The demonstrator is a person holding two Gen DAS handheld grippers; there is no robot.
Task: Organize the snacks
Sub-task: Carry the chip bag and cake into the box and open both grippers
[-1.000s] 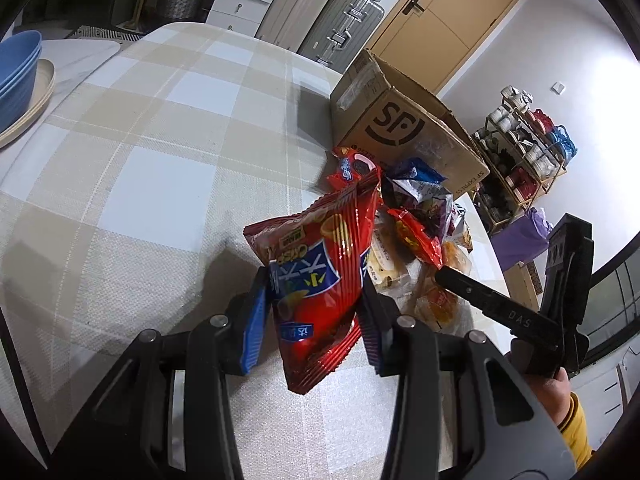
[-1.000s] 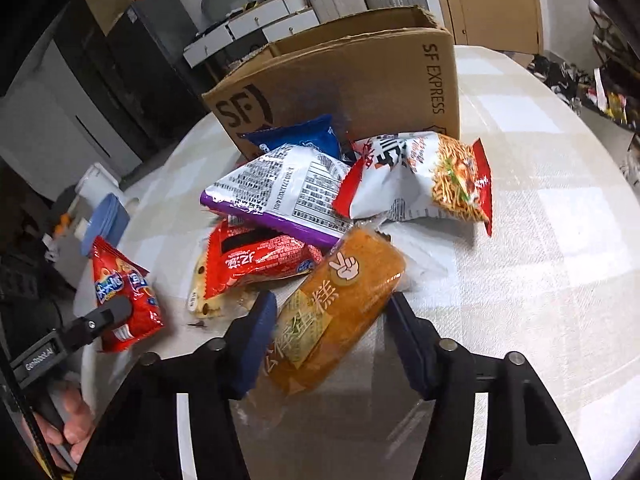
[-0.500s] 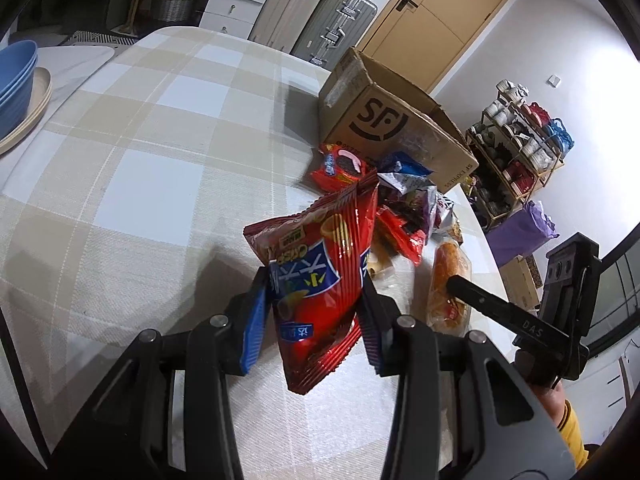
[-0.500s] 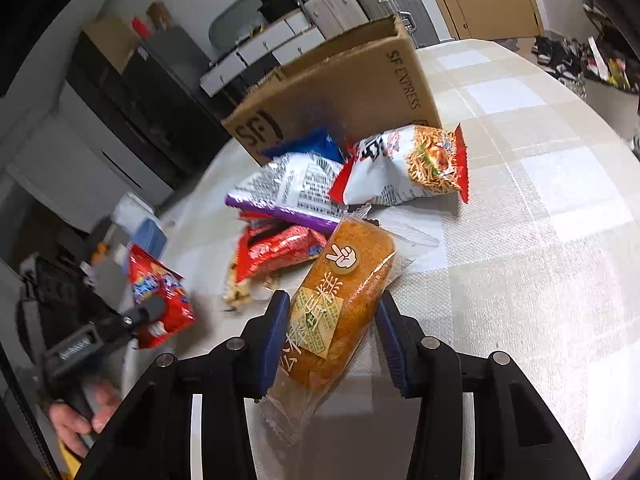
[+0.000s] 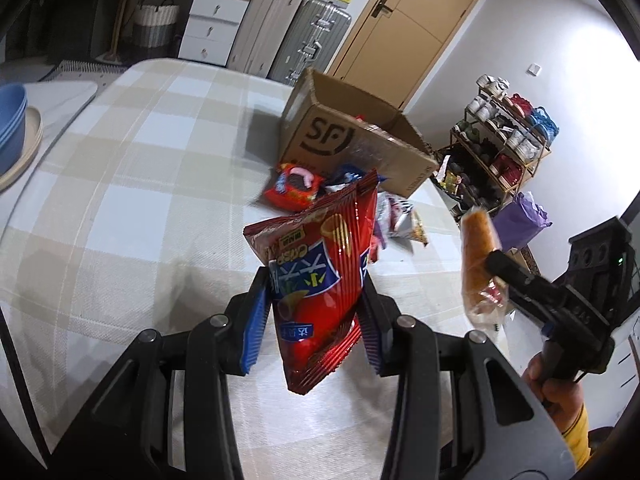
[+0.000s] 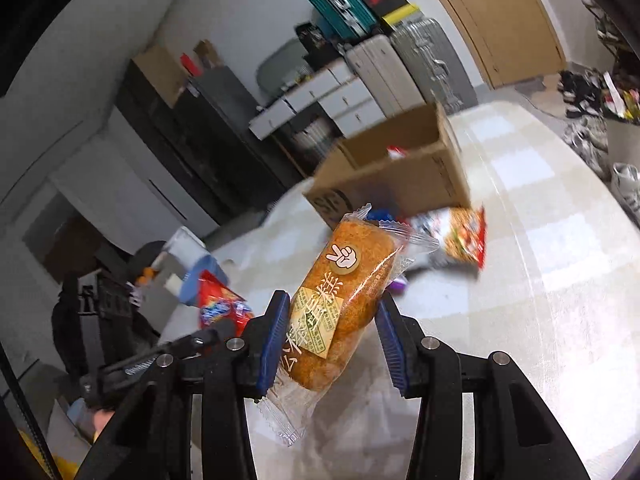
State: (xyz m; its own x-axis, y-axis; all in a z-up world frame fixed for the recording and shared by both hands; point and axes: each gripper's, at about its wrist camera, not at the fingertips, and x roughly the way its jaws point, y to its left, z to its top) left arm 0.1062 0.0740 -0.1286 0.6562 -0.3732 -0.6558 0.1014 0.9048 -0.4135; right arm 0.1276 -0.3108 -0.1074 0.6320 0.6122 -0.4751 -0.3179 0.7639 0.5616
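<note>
Partly blurred, each tool (image 5: 314, 308) (image 6: 332, 344) pinches a snack; box (image 6: 400, 184) contents perhaps red.

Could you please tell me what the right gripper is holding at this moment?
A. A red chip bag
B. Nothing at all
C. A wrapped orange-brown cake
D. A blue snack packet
C: in the right wrist view the right gripper is shut on the wrapped orange-brown cake, lifted off the table, while the red chip bag sits in the left gripper.
</note>
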